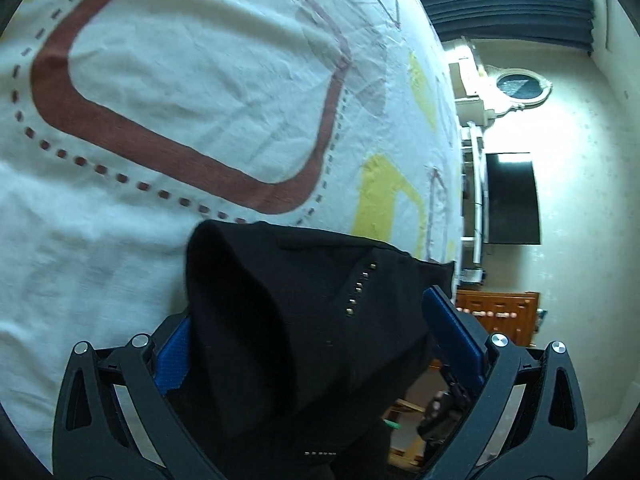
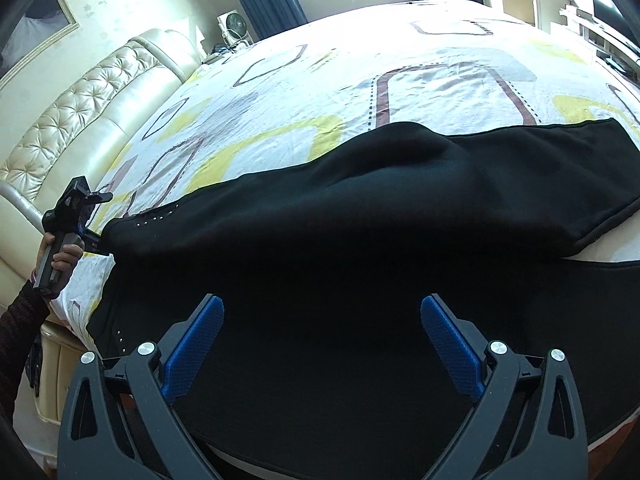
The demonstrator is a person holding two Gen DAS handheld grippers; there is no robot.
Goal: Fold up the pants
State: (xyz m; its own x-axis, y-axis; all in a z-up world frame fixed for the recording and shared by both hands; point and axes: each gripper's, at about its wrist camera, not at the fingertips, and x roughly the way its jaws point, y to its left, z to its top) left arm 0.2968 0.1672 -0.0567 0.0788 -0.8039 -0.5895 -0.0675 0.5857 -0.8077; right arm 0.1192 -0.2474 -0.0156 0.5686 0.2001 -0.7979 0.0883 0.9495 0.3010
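Your bed [image 2: 280, 92] fills both views, covered by a white sheet [image 1: 168, 80] printed with brown rounded rectangles and yellow shapes, with a cream tufted headboard [image 2: 80, 108] at the far left of the right wrist view. The black pants [image 2: 360, 208] lie stretched across the near edge of the bed, one layer lying over another, a row of small metal studs [image 1: 360, 288] near the waist end. Your right gripper [image 2: 322, 344] hovers over the dark cloth with its blue fingers [image 2: 450, 344] spread wide, gripping nothing. Your left gripper [image 1: 308, 344] has pants fabric bunched between its fingers [image 1: 174, 356], which also stand wide apart; you cannot tell whether they pinch it. Your left hand [image 2: 60, 258] holds that gripper's handle at the bed's edge.
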